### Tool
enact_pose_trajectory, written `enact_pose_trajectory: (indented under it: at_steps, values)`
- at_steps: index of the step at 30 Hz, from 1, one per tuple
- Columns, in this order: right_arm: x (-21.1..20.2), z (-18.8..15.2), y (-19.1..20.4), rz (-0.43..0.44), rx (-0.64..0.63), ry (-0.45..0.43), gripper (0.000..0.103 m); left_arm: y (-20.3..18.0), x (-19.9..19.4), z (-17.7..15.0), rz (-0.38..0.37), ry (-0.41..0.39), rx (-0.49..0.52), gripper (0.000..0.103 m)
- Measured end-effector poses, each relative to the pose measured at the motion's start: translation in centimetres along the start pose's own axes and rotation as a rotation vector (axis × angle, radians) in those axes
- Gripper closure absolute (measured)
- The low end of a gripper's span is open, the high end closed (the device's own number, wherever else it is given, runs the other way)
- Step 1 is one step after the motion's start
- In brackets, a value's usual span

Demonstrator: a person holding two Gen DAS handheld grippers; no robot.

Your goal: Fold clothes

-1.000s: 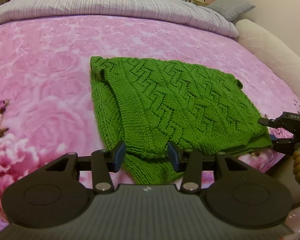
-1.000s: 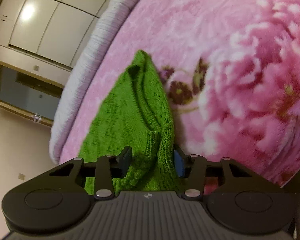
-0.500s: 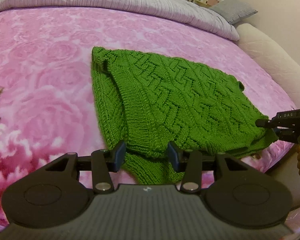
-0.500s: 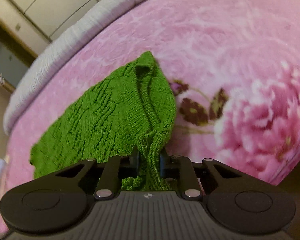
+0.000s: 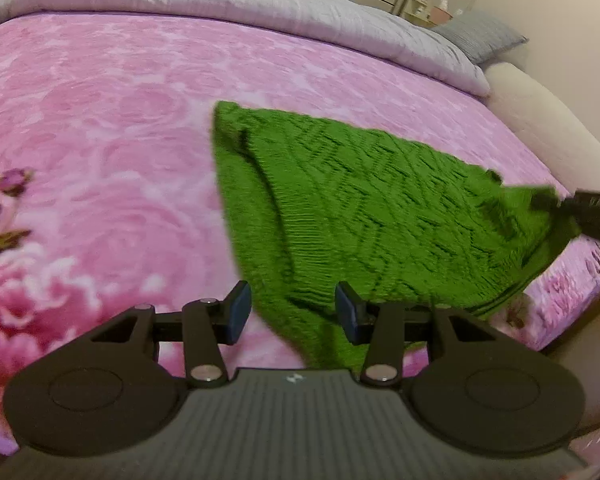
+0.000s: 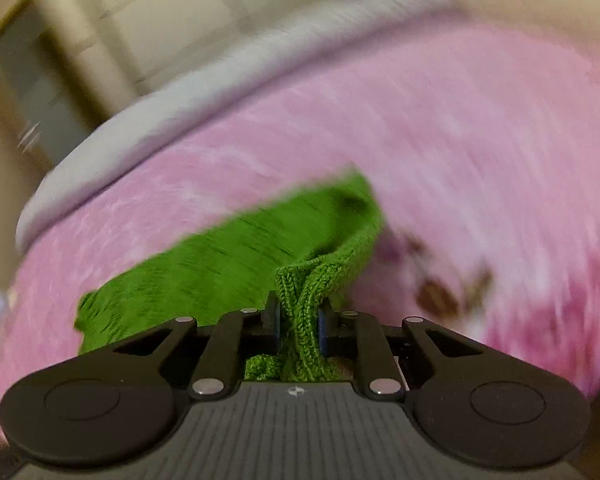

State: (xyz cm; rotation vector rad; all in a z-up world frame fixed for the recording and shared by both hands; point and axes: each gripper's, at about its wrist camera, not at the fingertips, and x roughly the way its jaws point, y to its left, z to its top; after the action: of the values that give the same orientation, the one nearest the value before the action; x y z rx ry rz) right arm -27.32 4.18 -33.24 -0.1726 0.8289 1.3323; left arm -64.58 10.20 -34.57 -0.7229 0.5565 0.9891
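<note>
On a bed's pink floral blanket [image 5: 112,152], a green knit sweater [image 5: 360,208] lies near the edge as the right gripper [image 6: 298,322] pinches its ribbed corner and the left gripper [image 5: 294,310] straddles the hem, jaws apart; lifting both corners evenly should keep the fold square.

The left wrist view sits low at the bed's [image 5: 100,100] near edge, facing across it toward the headboard wall — the sweater [image 5: 360,208] lies close ahead. The right wrist view looks from the sweater's [image 6: 236,264] other end, very near and blurred — both share sweater and pink blanket.
</note>
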Motion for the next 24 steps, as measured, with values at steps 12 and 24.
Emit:
enact_pose_trajectory:
  at_steps: [12, 24]
  values:
    - [2.1, -7.0, 15.0, 0.250, -0.632, 0.111, 0.071, 2.6, -2.2, 0.1, -0.011, -0.028, -0.104, 0.062]
    - [-1.0, -1.2, 4.6, 0.365, -0.121, 0.047, 0.057, 2.0, -2.1, 1.4, -0.148, -0.044, -0.183, 0.060]
